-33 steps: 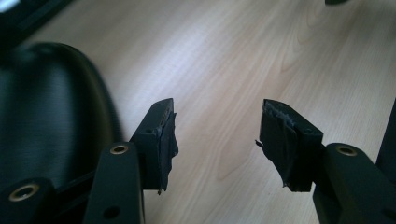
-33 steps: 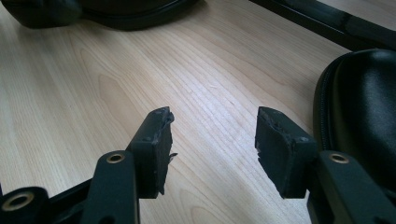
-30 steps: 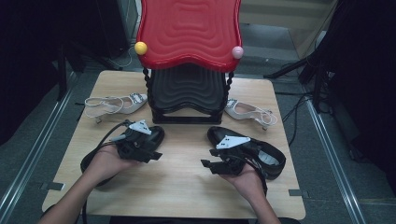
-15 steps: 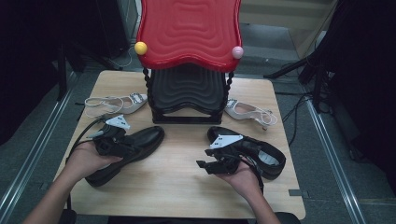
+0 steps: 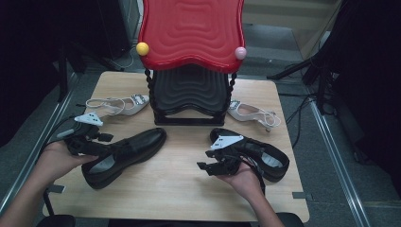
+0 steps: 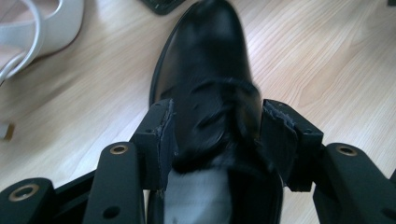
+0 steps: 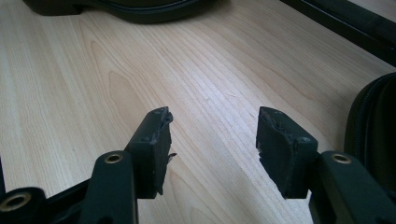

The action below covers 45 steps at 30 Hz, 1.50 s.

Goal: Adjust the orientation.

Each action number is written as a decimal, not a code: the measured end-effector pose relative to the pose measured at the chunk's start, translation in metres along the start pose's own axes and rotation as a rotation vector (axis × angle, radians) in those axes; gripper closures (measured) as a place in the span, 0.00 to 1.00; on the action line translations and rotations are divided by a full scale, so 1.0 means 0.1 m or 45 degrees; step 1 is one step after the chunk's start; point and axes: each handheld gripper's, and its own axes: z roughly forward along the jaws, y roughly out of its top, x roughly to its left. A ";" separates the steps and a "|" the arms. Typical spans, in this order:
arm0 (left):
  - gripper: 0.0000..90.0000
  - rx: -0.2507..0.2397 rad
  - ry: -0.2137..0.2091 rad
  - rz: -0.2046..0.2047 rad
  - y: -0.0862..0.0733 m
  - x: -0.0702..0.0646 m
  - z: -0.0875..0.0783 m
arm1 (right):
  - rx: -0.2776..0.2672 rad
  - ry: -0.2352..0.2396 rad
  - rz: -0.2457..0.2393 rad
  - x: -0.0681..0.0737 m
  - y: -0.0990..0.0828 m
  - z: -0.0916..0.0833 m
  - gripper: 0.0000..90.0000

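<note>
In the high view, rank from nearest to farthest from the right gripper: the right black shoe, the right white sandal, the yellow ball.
From the right gripper:
1. Right black shoe, just beside it on the right.
2. Right white sandal, farther back, right of the rack.
3. Yellow ball, far back left, on the red top.

table: light wood, square-cornered | shoe rack: stands at the far middle | left white sandal: just left of the shoe rack | right white sandal: just right of it | left black shoe: in front-left of the shoe rack, toe toward it | right black shoe: in front-right of it
</note>
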 end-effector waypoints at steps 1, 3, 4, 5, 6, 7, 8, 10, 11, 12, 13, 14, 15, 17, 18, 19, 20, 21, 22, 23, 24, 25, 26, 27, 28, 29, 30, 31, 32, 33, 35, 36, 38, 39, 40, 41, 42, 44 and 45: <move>0.51 0.003 0.006 -0.008 -0.02 0.02 -0.01 | -0.001 0.001 -0.001 0.00 0.00 0.00 0.51; 0.51 0.006 0.015 -0.007 -0.05 0.03 -0.03 | -0.002 0.001 -0.003 -0.01 0.00 0.00 0.51; 0.50 0.009 0.017 -0.012 -0.10 0.06 -0.07 | 0.001 -0.001 0.002 -0.01 0.00 0.00 0.51; 0.50 0.009 0.017 -0.012 -0.10 0.06 -0.07 | 0.001 -0.001 0.002 -0.01 0.00 0.00 0.51; 0.50 0.014 0.019 -0.011 -0.13 0.08 -0.08 | 0.002 0.000 0.002 -0.01 0.00 0.00 0.51; 0.50 0.021 0.019 -0.017 -0.20 0.12 -0.09 | 0.003 0.000 0.002 -0.01 0.00 0.01 0.51; 0.50 0.021 0.019 -0.017 -0.20 0.12 -0.09 | 0.003 0.000 0.002 -0.01 0.00 0.01 0.51; 0.50 0.037 0.013 -0.028 -0.26 0.15 -0.09 | 0.004 -0.001 0.001 -0.01 0.00 0.01 0.51; 0.50 0.040 0.019 -0.038 -0.29 0.16 -0.07 | 0.004 -0.001 0.002 -0.01 0.00 0.01 0.51; 0.50 0.046 0.018 -0.042 -0.31 0.18 -0.05 | 0.004 0.000 0.003 -0.01 0.00 0.01 0.51; 0.50 0.042 0.019 -0.050 -0.33 0.19 -0.02 | 0.003 0.001 0.002 -0.01 0.00 0.01 0.51; 0.50 0.051 0.007 -0.049 -0.35 0.22 0.05 | 0.008 0.001 0.003 -0.01 0.00 0.02 0.51; 0.51 0.051 0.007 -0.049 -0.35 0.22 0.05 | 0.008 0.001 0.003 -0.01 0.00 0.02 0.51; 0.51 0.054 0.011 -0.028 -0.36 0.24 0.13 | 0.012 0.000 0.004 0.00 0.00 0.02 0.51; 0.52 0.044 0.004 -0.024 -0.37 0.25 0.17 | 0.012 0.000 0.003 0.00 0.00 0.02 0.51; 0.53 0.041 -0.024 -0.040 -0.36 0.27 0.22 | 0.014 -0.003 0.004 0.00 0.00 0.03 0.51; 0.53 0.053 -0.038 -0.050 -0.35 0.29 0.26 | 0.014 -0.002 0.003 0.00 0.00 0.03 0.51; 0.53 0.058 -0.044 -0.049 -0.34 0.29 0.31 | 0.014 -0.002 0.003 0.00 0.00 0.03 0.51; 0.54 0.073 -0.044 -0.036 -0.32 0.30 0.36 | 0.012 -0.002 0.003 -0.01 0.00 0.03 0.51; 0.55 0.087 -0.047 -0.032 -0.30 0.29 0.40 | 0.012 -0.002 0.005 -0.01 0.00 0.02 0.51; 0.55 0.097 -0.047 -0.026 -0.28 0.29 0.44 | 0.012 -0.002 0.005 -0.01 0.00 0.02 0.51; 0.58 0.111 -0.045 -0.028 -0.25 0.31 0.49 | 0.009 -0.004 0.009 -0.02 0.00 0.02 0.51; 0.61 0.109 -0.046 -0.041 -0.24 0.32 0.51 | 0.006 -0.005 0.011 -0.02 0.00 0.01 0.51; 0.63 0.109 -0.046 -0.041 -0.24 0.32 0.51 | 0.006 -0.005 0.011 -0.02 0.00 0.01 0.51; 0.63 0.116 -0.048 -0.050 -0.23 0.34 0.52 | 0.006 -0.005 0.017 -0.02 0.00 0.01 0.51; 0.67 0.116 -0.044 -0.054 -0.23 0.35 0.53 | 0.006 -0.005 0.017 -0.02 0.00 0.01 0.51; 0.72 0.115 -0.041 -0.059 -0.23 0.37 0.54 | 0.005 -0.005 0.014 -0.02 -0.01 0.01 0.51; 0.82 0.110 -0.028 -0.046 -0.25 0.39 0.53 | 0.007 -0.004 0.012 -0.02 -0.01 0.01 0.51; 0.87 0.104 -0.019 -0.054 -0.25 0.40 0.52 | 0.010 -0.004 0.016 -0.02 -0.01 0.01 0.51; 0.90 0.106 -0.020 -0.066 -0.25 0.41 0.52 | 0.009 -0.004 0.015 -0.02 -0.01 0.01 0.52; 0.92 0.106 -0.025 -0.084 -0.24 0.40 0.52 | 0.003 -0.004 0.011 -0.02 -0.01 0.01 0.52; 0.94 0.107 -0.021 -0.079 -0.23 0.39 0.51 | 0.003 -0.006 0.020 -0.02 -0.01 0.00 0.52; 0.95 0.108 -0.023 -0.080 -0.22 0.38 0.50 | -0.004 -0.006 0.021 -0.03 -0.01 0.00 0.52; 0.95 0.117 -0.034 -0.076 -0.20 0.36 0.50 | -0.011 -0.004 0.033 -0.04 -0.01 -0.01 0.52; 0.95 0.115 -0.045 -0.070 -0.15 0.31 0.49 | -0.014 -0.007 0.040 -0.05 -0.01 -0.02 0.52; 0.95 0.114 -0.045 -0.055 -0.12 0.28 0.49 | -0.018 -0.009 0.042 -0.05 -0.01 -0.02 0.52; 0.95 0.114 -0.045 -0.055 -0.12 0.28 0.49 | -0.018 -0.009 0.042 -0.05 -0.01 -0.02 0.52; 0.95 0.107 -0.046 -0.031 -0.05 0.20 0.49 | -0.024 -0.015 0.047 -0.06 -0.01 -0.03 0.52; 0.95 0.095 -0.055 -0.020 0.03 0.12 0.50 | -0.031 -0.018 0.051 -0.07 -0.01 -0.05 0.52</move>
